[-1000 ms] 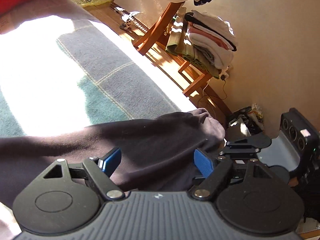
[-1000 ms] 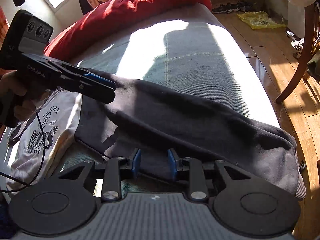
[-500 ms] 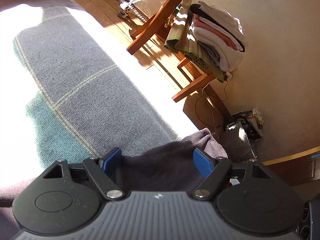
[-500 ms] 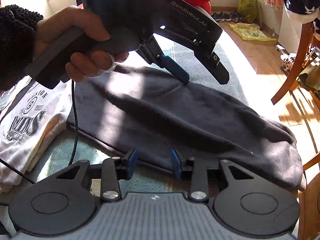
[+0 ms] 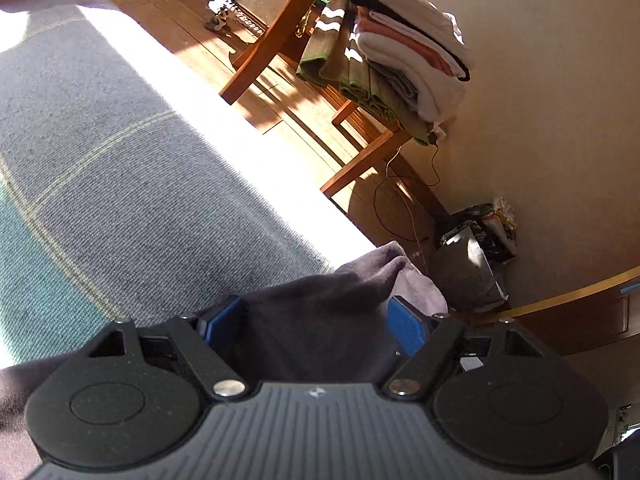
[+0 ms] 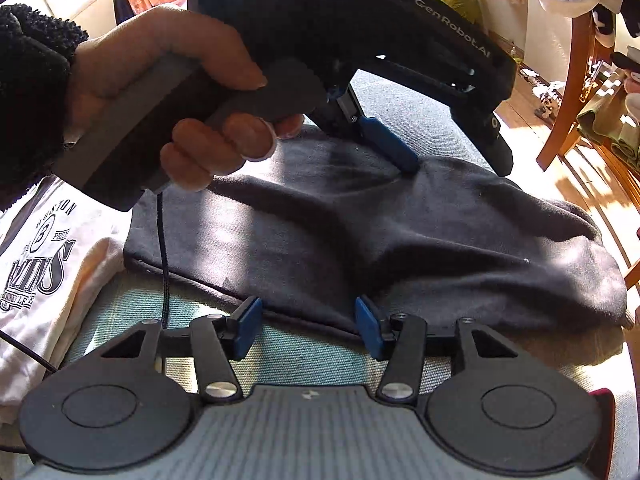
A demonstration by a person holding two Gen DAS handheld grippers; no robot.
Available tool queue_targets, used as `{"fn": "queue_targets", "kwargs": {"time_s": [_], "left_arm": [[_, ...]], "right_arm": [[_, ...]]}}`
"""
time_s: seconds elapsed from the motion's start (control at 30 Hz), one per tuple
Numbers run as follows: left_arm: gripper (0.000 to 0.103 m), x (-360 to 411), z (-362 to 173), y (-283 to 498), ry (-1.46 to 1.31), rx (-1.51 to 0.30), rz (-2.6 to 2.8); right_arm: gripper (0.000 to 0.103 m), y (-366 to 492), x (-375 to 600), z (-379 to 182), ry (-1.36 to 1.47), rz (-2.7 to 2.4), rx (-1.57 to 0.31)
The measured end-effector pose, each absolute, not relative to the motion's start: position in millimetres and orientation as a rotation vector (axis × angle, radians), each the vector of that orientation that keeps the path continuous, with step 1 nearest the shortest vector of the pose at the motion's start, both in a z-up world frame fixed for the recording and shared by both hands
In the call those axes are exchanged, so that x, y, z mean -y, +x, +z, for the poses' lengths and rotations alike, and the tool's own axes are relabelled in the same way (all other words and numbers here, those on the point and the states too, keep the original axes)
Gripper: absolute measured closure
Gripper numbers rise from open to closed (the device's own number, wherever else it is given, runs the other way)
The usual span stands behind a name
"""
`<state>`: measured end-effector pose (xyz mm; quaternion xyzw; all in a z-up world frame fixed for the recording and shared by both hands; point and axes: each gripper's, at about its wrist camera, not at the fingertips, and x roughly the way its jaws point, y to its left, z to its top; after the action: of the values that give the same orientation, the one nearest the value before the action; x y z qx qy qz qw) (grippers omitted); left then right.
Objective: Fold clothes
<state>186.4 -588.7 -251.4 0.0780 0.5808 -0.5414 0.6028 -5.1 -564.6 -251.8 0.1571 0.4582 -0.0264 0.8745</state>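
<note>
Below your left claw (image 5: 314,322), a dark sweatshirt (image 6: 400,240) lies spread across the grey-green checked blanket (image 5: 120,184) of the bed, its far end reaching the edge nearest the wooden floor (image 5: 304,120). Your left claw stands wide, and dark cloth bulges up between its two blue pads (image 5: 404,326); from the left wrist view the cloth reaches both pads, but the pads are not pressed together on it. Seen from the right wrist view, one blue pad of that claw presses its tip down into the middle of the sweatshirt, where creases run outward from the contact point. Your left hand (image 6: 180,92) wraps the grey handle, with a dark fleecy sleeve (image 6: 28,92) at the wrist.

Your right claw (image 6: 308,324) is half open, its pads parted to a moderate gap. It holds nothing. Its pad tips sit right at the near hem of the sweatshirt, above bare blanket; whether they touch the hem you cannot tell.

Just beside the sweatshirt, on its left, lies a white printed shirt (image 6: 44,264), folded. Beyond the bed, a wooden chair (image 5: 360,108) carries a stack of folded clothes (image 5: 412,52) against the wall.
</note>
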Motion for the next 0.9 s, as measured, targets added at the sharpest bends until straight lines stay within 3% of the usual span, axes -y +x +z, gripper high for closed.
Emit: {"fn": "queue_targets", "kwargs": {"time_s": [0.07,0.17,0.23,0.33,0.57,0.77,0.9], "left_arm": [[0.025,591.1,-247.5,188.4,0.201,-1.349,-1.26],[0.025,589.9,-248.8,188.7,0.222,-1.345,-1.256],[0.025,589.2,-251.2,188.2,0.22,-1.34,-1.252],[0.025,591.9,-252.2,187.6,0.223,-1.321,-1.249],[0.026,602.6,-235.9,188.2,0.222,-1.333,-1.252],[0.025,620.3,-230.8,164.6,0.208,-1.444,-1.431],[0.027,638.8,-259.4,150.4,0.301,-1.449,-1.395]], "right_arm": [[0.046,-2.0,567.3,-241.7,0.321,-0.062,-0.913],[0.037,8.0,575.4,-237.9,0.244,-0.148,-0.859],[0.037,10.6,590.1,-254.3,0.265,-0.251,-0.959],[0.036,-18.8,603.3,-258.5,0.372,-0.279,-0.936],[0.035,-8.2,585.3,-236.6,0.271,-0.3,-0.898],[0.023,1.5,580.6,-261.7,0.334,-0.257,-0.932],[0.015,-11.2,576.7,-265.2,0.336,-0.248,-0.92]]}}
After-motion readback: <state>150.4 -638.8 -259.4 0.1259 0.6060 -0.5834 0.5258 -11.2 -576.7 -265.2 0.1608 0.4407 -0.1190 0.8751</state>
